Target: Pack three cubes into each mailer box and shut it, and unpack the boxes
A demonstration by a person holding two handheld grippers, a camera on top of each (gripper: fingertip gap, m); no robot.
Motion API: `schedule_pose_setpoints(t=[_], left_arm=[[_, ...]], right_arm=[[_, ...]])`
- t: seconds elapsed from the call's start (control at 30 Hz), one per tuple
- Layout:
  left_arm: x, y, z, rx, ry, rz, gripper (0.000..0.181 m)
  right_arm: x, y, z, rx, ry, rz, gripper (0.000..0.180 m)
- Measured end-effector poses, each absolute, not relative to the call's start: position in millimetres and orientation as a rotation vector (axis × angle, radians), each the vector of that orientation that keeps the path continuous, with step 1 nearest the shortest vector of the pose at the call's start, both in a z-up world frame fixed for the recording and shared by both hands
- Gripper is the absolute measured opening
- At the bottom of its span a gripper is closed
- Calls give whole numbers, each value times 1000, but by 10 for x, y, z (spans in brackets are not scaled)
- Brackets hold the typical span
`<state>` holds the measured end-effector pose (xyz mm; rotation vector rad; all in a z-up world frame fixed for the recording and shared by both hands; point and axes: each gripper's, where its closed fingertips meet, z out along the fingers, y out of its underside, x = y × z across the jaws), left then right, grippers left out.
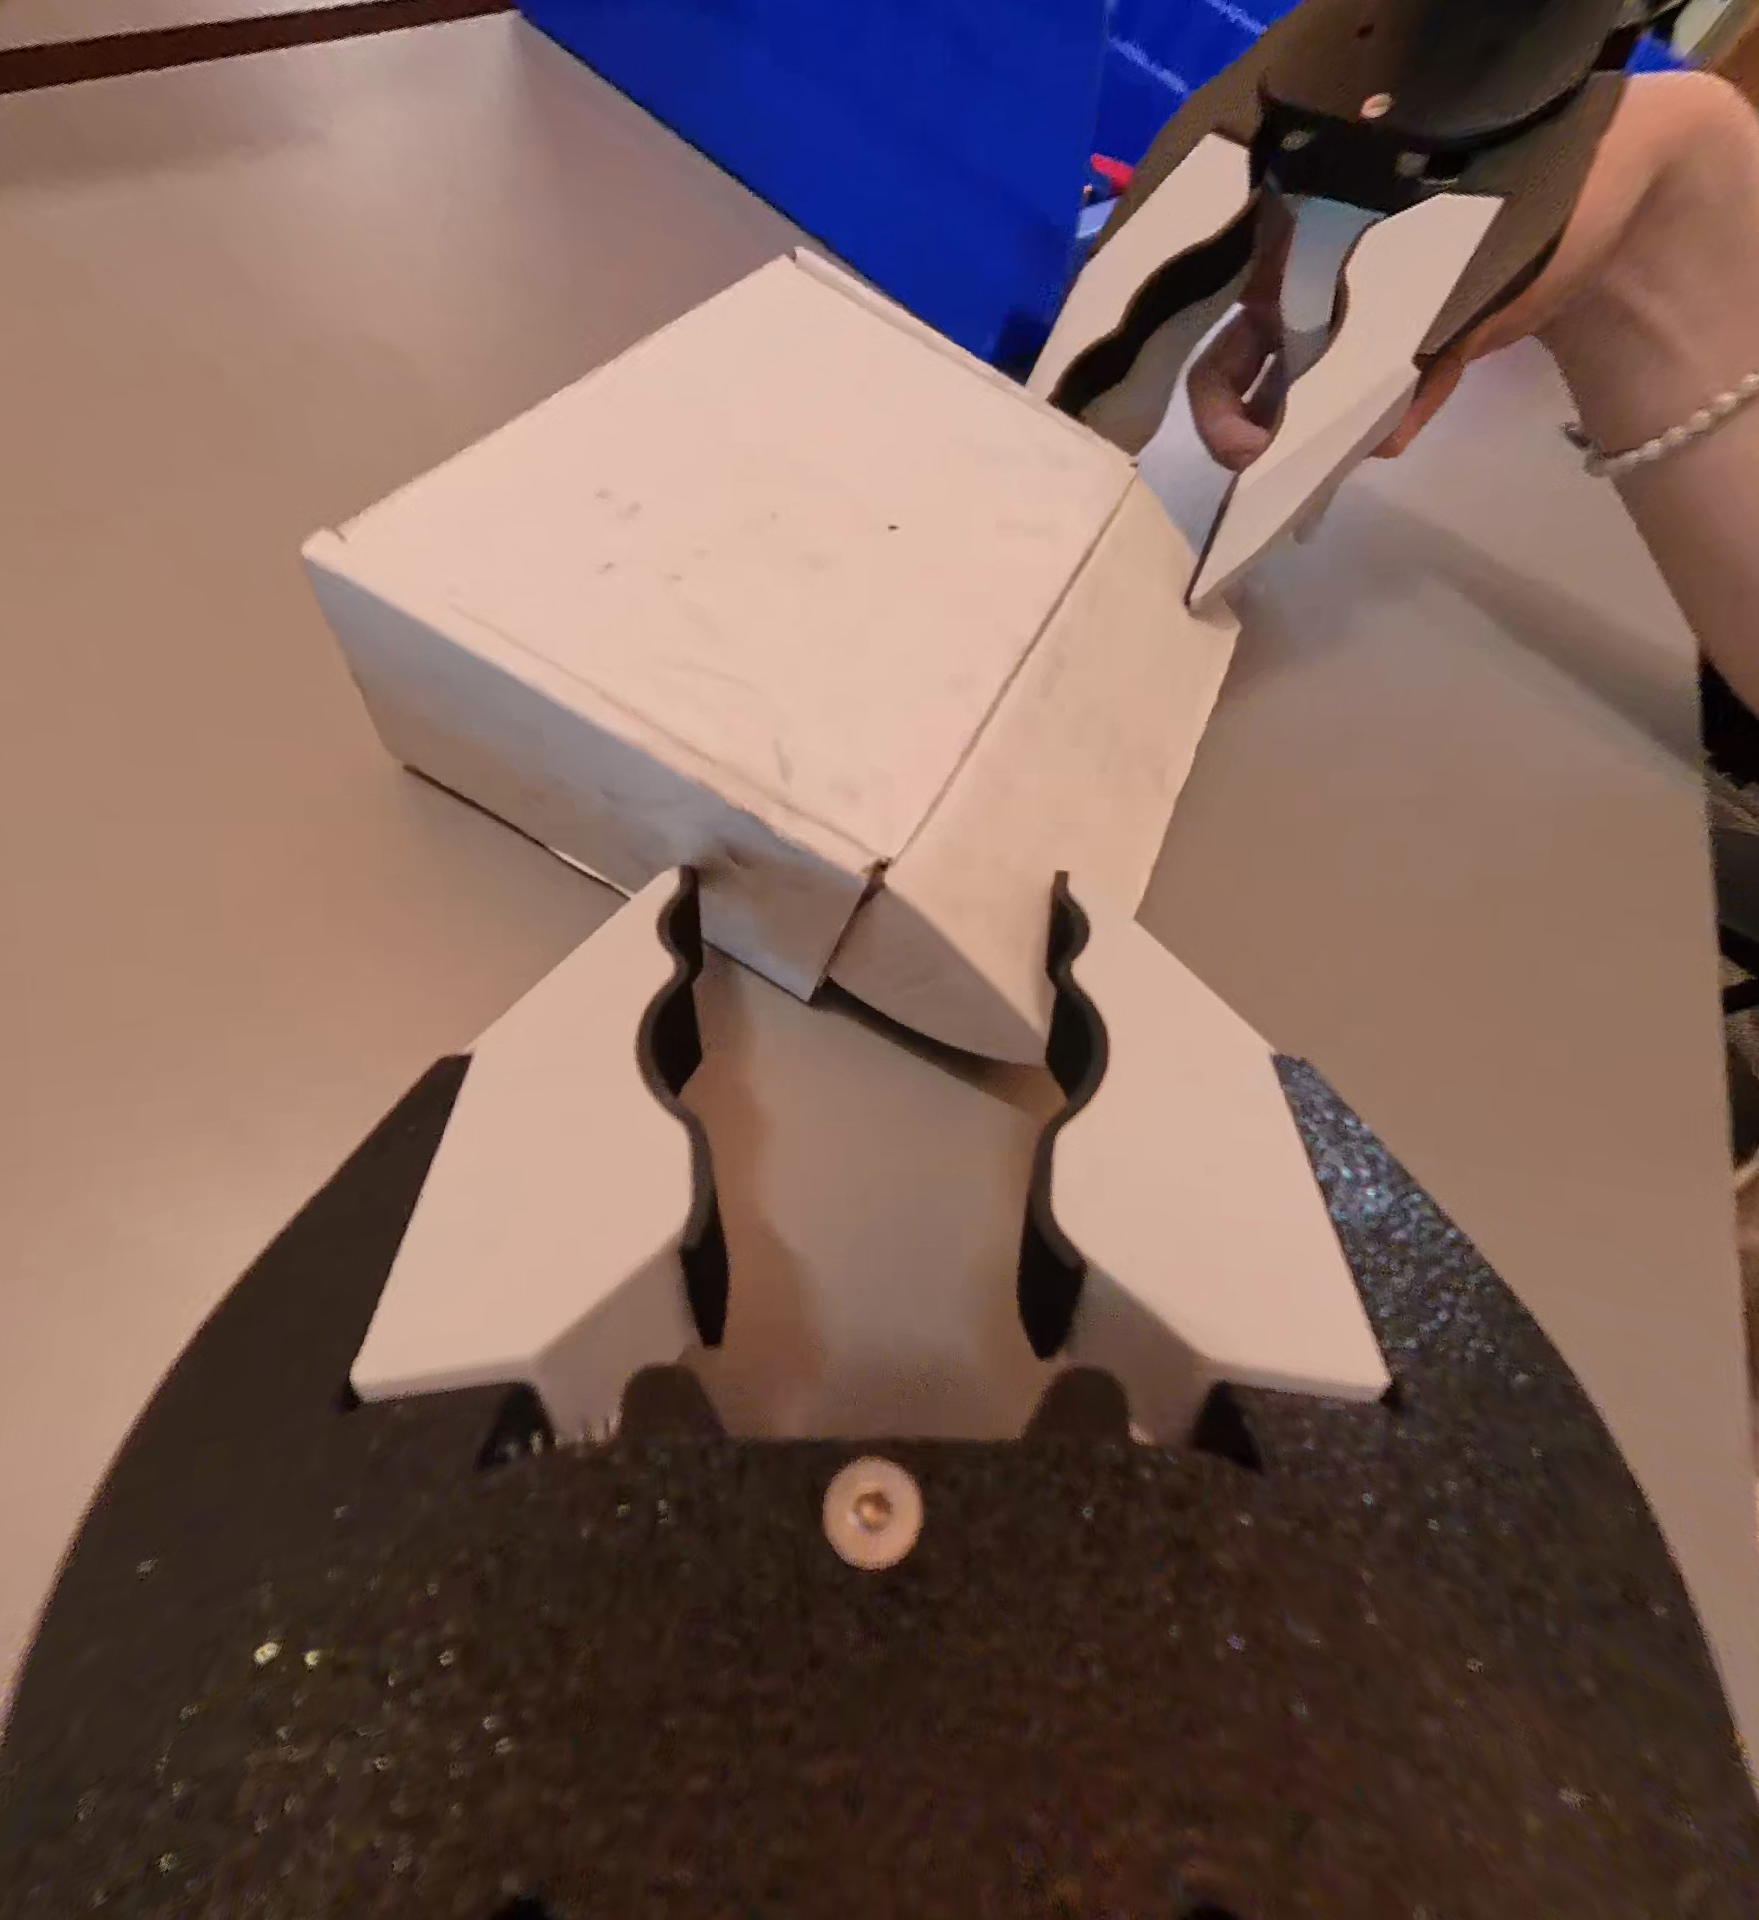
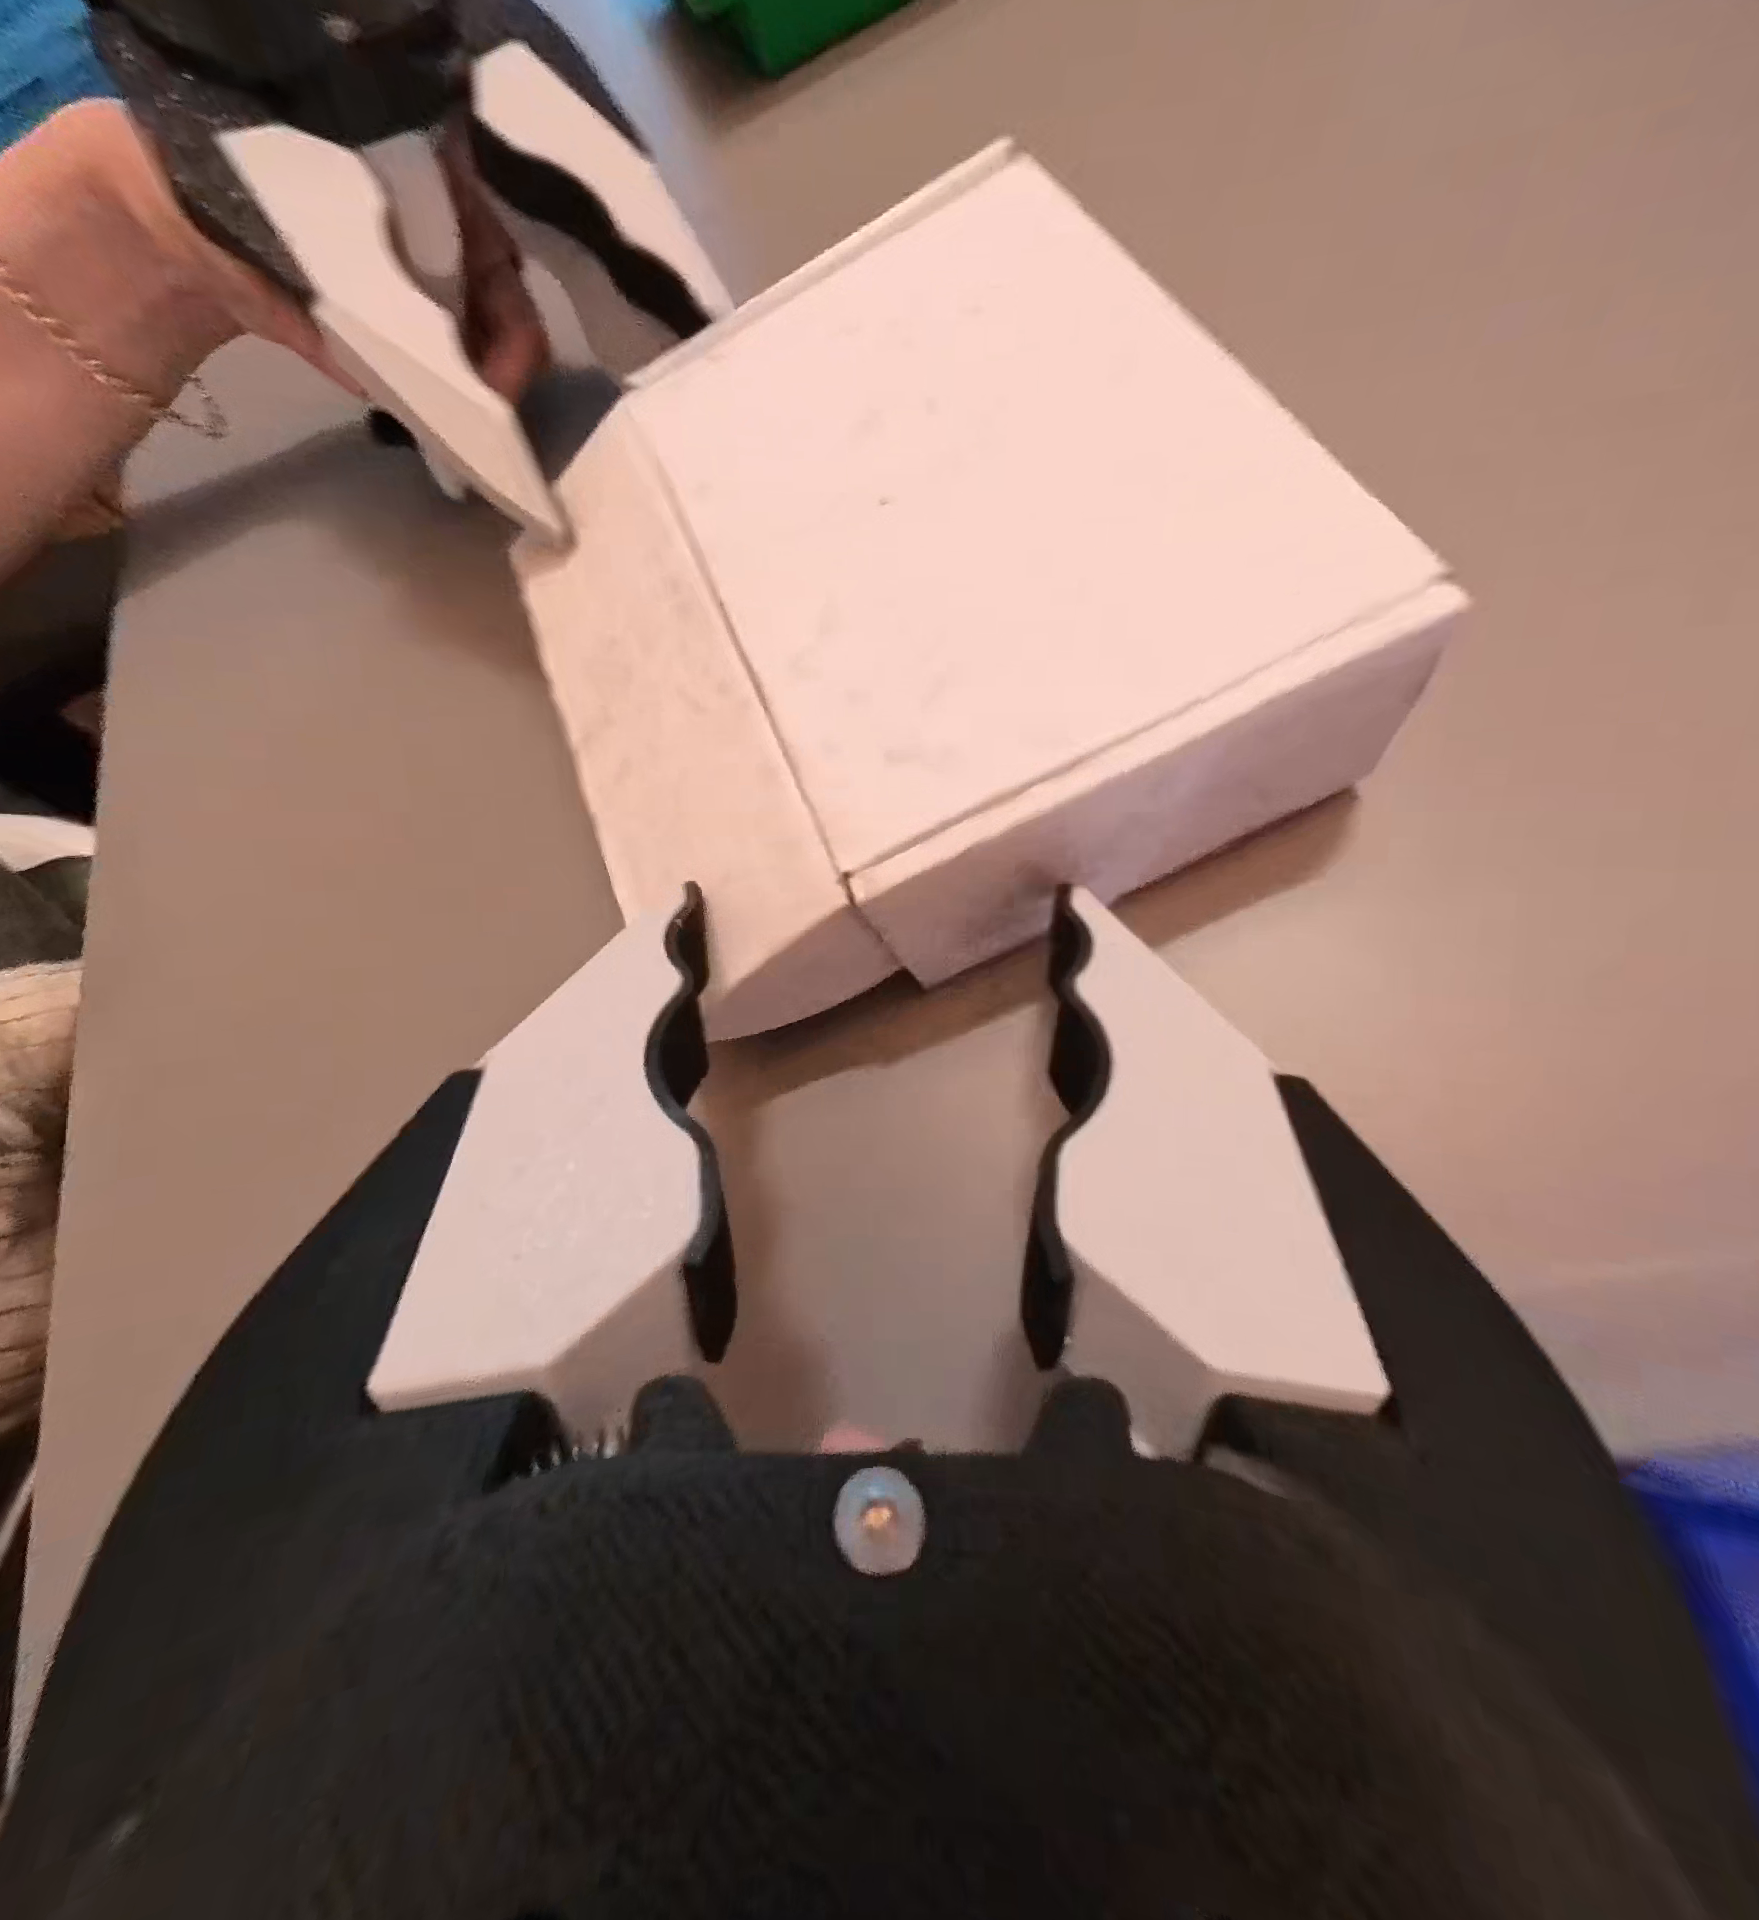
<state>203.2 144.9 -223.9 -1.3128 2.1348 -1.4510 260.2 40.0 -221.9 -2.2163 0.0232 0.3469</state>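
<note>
On the tabletop (image 1: 179, 364), white mailer box (image 1: 750, 582) at 12 o'clock, front flap untucked. Left tool (image 1: 870, 940) and right tool (image 2: 875, 940) both spread, bracketing flap corners. Best pressed evenly, tucked together.

A smooth grey-beige worktop (image 1: 179, 520) fills both views under soft, warm light. In the left wrist view a dark brown edge strip (image 1: 179, 52) runs at eleven o'clock, with a blue bin (image 1: 854, 135) at twelve. In the right wrist view something green (image 2: 781, 31) sits at twelve.
</note>
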Motion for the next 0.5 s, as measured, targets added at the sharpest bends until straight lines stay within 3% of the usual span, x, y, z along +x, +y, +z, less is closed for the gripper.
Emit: schedule_pose_setpoints(t=[0.2, 0.47, 0.5], left_arm=[[2173, 1553, -2318, -1203, 2153, -1232, 51], [2301, 1629, -2335, -1225, 2085, -1136, 46], [2279, 1620, -2325, -1211, 2105, -1169, 46]], right_arm=[[2708, 472, -2314, -2220, -56, 169, 50], [2859, 542, -2340, -2203, -40, 17, 46], [2854, 526, -2345, -2207, -80, -5, 52]])
